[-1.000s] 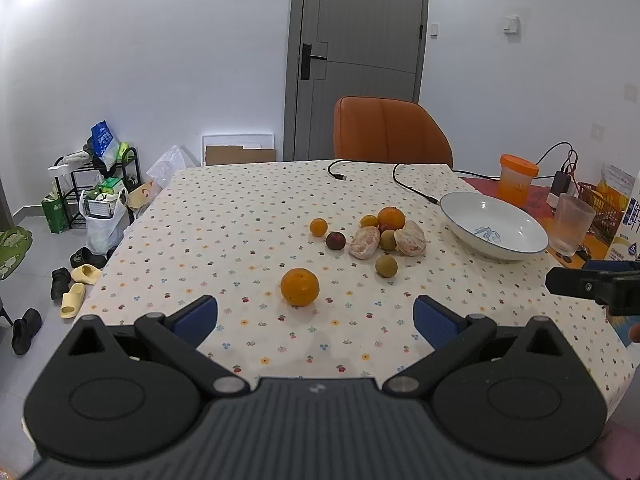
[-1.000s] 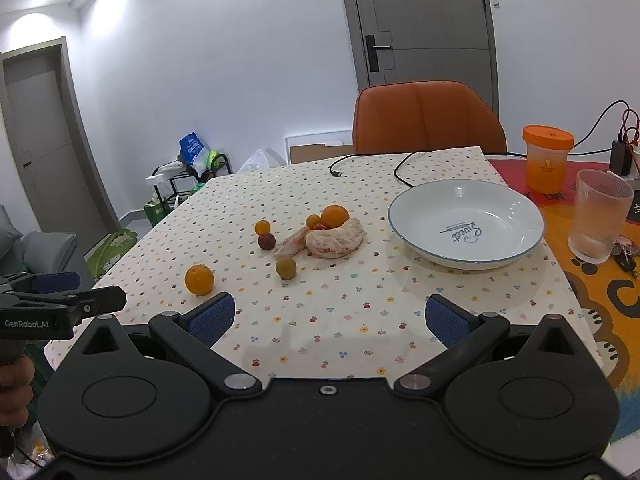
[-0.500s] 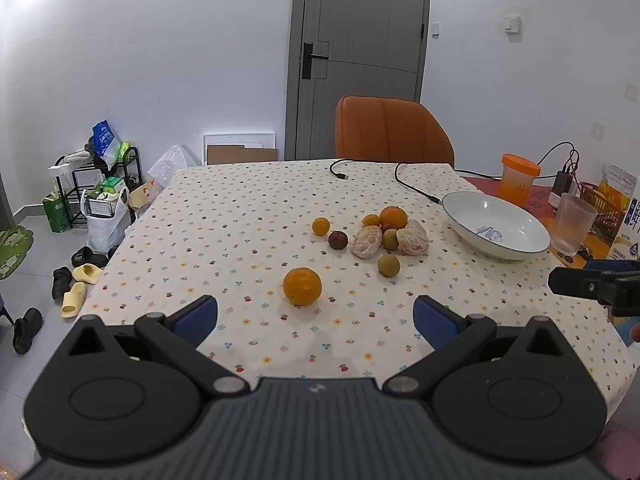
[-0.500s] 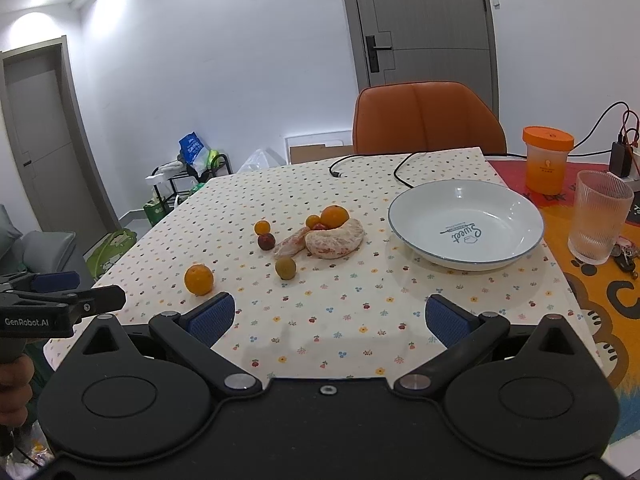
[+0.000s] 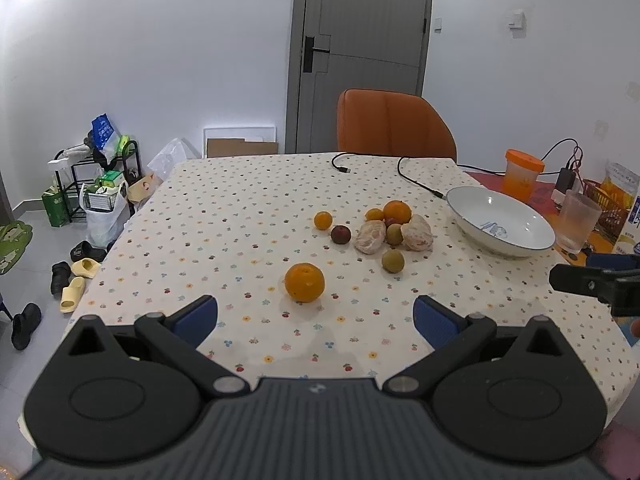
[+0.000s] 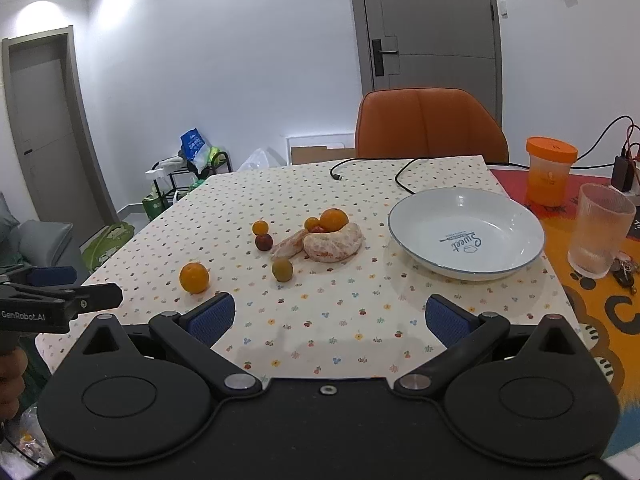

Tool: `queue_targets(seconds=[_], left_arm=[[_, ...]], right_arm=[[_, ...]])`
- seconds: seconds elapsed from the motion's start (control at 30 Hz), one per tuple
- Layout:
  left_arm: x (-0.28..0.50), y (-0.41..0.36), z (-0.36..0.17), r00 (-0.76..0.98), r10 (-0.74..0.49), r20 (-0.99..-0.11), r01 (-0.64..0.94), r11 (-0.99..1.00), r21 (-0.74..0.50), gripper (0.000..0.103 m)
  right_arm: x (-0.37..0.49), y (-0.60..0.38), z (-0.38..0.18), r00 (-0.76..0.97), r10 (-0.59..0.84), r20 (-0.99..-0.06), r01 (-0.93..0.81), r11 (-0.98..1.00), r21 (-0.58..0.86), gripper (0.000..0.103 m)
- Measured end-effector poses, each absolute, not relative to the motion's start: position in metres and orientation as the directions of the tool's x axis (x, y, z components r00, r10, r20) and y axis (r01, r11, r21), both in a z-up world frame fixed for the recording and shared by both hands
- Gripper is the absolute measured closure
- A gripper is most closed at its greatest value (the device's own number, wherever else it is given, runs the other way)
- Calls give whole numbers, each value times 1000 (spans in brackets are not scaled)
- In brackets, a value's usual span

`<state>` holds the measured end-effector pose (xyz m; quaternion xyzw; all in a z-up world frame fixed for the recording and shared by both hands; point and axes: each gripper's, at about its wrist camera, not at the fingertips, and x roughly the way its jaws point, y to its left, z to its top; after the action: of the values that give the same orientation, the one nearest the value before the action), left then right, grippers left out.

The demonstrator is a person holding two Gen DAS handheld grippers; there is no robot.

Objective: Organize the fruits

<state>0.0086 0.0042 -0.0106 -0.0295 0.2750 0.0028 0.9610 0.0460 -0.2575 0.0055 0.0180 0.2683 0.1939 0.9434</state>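
Observation:
A lone orange (image 5: 304,282) (image 6: 194,277) lies nearest on the flowered tablecloth, just ahead of my open, empty left gripper (image 5: 316,316). Behind it is a cluster: two peeled citrus halves (image 5: 370,237) (image 6: 333,242), an orange (image 5: 397,211), a dark plum (image 5: 340,234) (image 6: 264,242), small yellow fruits (image 5: 322,220) and a green fruit (image 5: 393,260) (image 6: 282,269). An empty white bowl (image 5: 536,232) (image 6: 412,240) stands to the right. My right gripper (image 6: 330,316) is open and empty over the table's near edge, short of the bowl.
An orange chair (image 5: 394,126) stands at the far side. Black cables (image 5: 416,180) lie on the table. An orange-lidded jar (image 6: 550,172) and a ribbed glass (image 6: 600,236) stand right of the bowl. A rack, bags and shoes (image 5: 76,276) are on the floor at left.
The left gripper has drifted slightly, so the fruits sit a little further right in its view. The right gripper's view is unchanged.

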Motion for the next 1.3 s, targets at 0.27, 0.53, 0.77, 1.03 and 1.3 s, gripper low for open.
queue_targets(seconds=[0.27,0.53,0.77,1.03,1.3], left_arm=[[28,9,-22,840,8,-543,-48,997,-60,0],[51,12,-35,830,-12,-557,-45,995,-88,0],[69,13,-45,833,-14,-553,-50,994,-101,5],[88,12,-56,825,-15,-564,-57,992,-109,17],[108,17,-67,804,-11,-594,-65,992,-106,38]], right_arm=[[59,-257,-7,765,408,-498,-376,911,169,0],[78,-252,-15,756,432,-491,-401,900,172,0],[95,-248,-29,739,464,-489,-419,884,206,1],[116,-243,-41,722,462,-515,-412,885,216,1],[131,-238,-49,722,453,-524,-401,890,218,1]])
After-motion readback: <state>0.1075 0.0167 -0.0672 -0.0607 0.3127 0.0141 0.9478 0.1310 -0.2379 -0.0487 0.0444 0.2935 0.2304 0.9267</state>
